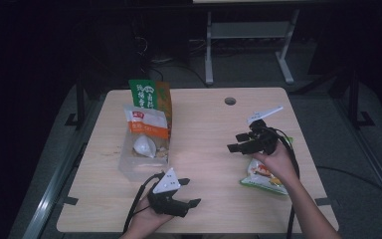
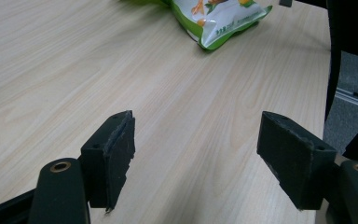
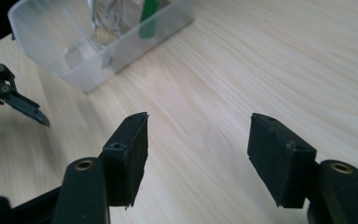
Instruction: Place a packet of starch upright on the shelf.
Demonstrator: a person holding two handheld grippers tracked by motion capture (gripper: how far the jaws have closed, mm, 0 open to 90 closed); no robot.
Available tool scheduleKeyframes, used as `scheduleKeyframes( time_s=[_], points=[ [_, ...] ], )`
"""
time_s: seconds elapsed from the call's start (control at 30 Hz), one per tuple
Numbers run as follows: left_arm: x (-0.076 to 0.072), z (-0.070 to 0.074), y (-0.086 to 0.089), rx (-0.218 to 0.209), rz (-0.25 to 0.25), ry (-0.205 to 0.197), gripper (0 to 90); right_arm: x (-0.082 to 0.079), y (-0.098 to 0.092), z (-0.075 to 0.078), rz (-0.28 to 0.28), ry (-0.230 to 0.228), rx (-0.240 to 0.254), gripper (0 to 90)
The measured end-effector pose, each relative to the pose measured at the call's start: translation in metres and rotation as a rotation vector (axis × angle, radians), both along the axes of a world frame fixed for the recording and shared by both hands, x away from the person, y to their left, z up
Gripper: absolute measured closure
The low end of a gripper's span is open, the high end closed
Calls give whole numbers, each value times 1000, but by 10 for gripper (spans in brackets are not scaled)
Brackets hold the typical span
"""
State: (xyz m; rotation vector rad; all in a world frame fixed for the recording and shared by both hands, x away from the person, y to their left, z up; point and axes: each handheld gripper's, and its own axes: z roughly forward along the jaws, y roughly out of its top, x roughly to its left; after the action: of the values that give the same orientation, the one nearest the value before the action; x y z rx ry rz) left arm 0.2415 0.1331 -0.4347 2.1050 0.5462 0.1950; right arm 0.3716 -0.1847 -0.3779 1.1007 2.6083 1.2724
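Looks like snack packing into the clear plastic bin on the left side of the table. Judging by how things lie, it's partly done: an orange-and-white packet and a green-and-orange packet stand in or lean against the bin's far end, and something pale sits inside, though I can't make out what. One green snack bag is lying flat on the table near the right front, just under the person's right hand, so that one's likely left to go in.

The right gripper has its jaws spread with nothing between them, hovering over bare wood between the bag and the bin. In the right gripper view the bin sits ahead at upper left. The left gripper rests near the front edge, jaws wide apart and empty too; in its own view the snack bag lies ahead across the table.

Room-wise it's pretty easy: the middle of the table is open wood, so there's a clean path from bag to bin. Things to watch: the bag is fairly near the right front edge, the left gripper sits just in front of the bin, and the standing packets crowd the bin's far end, so the near end looks like the freer spot.
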Motion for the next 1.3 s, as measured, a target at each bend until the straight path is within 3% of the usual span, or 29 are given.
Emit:
scheduleKeyframes(
  time_s=[0.37, 0.6, 1.3],
  points=[
    [6, 3, -15, 3, -16, -7, 276, -13, -39, -7, -75, 14, -9, 356],
    [14, 4, -30, -2, -27, -3, 280, -21, -54, -15, -117, 38, -39, 346],
    [49, -3, -117, 18, -104, 19, 331, -38, -111, -34, -224, 60, -66, 320]
  ],
)
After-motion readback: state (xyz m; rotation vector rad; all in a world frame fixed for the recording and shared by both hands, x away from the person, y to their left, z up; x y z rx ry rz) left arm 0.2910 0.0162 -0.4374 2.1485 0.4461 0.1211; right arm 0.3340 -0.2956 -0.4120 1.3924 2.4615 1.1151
